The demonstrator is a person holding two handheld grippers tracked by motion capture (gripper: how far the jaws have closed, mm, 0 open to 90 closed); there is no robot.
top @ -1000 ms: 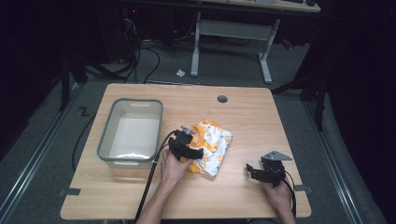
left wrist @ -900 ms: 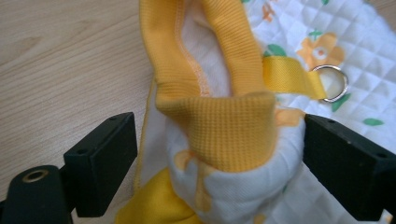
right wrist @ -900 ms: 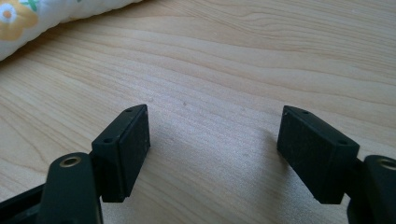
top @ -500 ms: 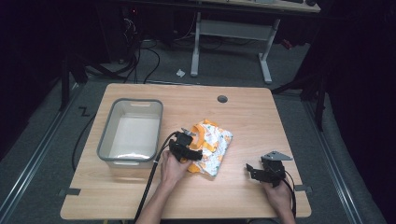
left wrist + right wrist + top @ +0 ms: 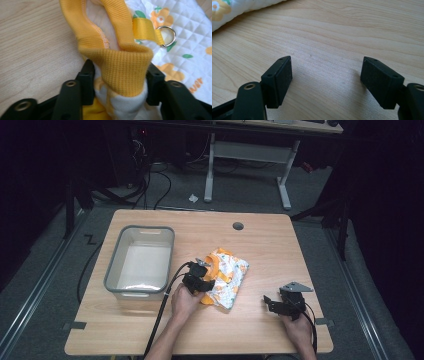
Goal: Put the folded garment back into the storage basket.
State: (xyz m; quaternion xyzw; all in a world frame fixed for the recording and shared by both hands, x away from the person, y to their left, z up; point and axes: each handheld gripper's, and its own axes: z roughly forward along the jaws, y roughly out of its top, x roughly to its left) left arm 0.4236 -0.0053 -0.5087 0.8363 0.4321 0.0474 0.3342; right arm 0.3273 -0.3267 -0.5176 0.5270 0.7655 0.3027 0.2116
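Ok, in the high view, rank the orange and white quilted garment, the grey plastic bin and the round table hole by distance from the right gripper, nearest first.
From the right gripper:
1. Orange and white quilted garment, to its left.
2. Round table hole, near the far edge.
3. Grey plastic bin, far left.

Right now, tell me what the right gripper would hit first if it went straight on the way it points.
Bare table first, then probably the quilted garment at the far left; the right gripper is open and empty. Depth is hard to judge.
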